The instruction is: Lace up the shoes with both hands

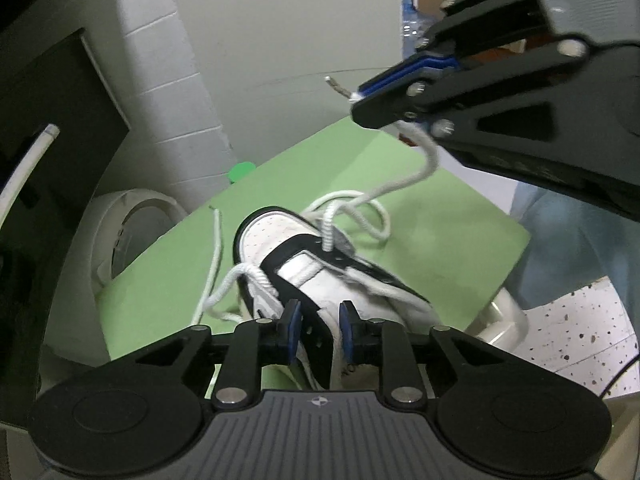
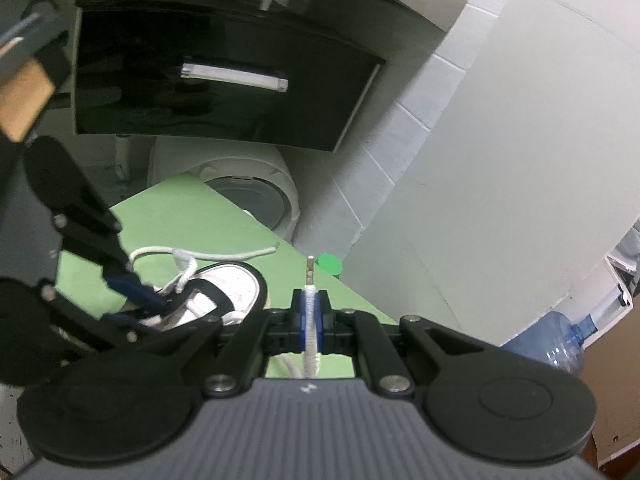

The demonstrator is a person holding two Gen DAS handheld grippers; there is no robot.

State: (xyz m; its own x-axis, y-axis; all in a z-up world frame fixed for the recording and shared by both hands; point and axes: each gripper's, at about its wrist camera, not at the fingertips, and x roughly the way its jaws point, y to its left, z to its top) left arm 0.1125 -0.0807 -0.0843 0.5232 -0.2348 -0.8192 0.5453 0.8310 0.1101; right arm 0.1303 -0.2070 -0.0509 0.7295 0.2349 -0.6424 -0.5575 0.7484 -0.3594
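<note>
A white and black shoe (image 1: 304, 272) lies on a green mat (image 1: 440, 240), toe pointing away. My left gripper (image 1: 320, 322) is low over it, its blue pads closed on the black eyelet edge and tongue of the upper. In the right wrist view the left gripper (image 2: 150, 300) reaches into the shoe (image 2: 236, 288) from the left. My right gripper (image 2: 309, 316) is shut on the white lace (image 2: 310, 336), whose metal tip (image 2: 310, 272) sticks out past the pads. In the left wrist view the right gripper (image 1: 362, 100) hangs above and right of the shoe, and the lace (image 1: 428, 160) loops down to the top eyelets. The other lace end (image 1: 216, 248) lies loose on the mat at the left.
A green cap (image 1: 240, 171) sits at the mat's far corner by a white brick wall. A white round appliance (image 1: 132, 220) stands left of the mat, with a dark cabinet (image 2: 224, 80) above it. A person's jeans leg (image 1: 560, 248) is at the right. A blue water bottle (image 2: 568, 344) stands on the floor.
</note>
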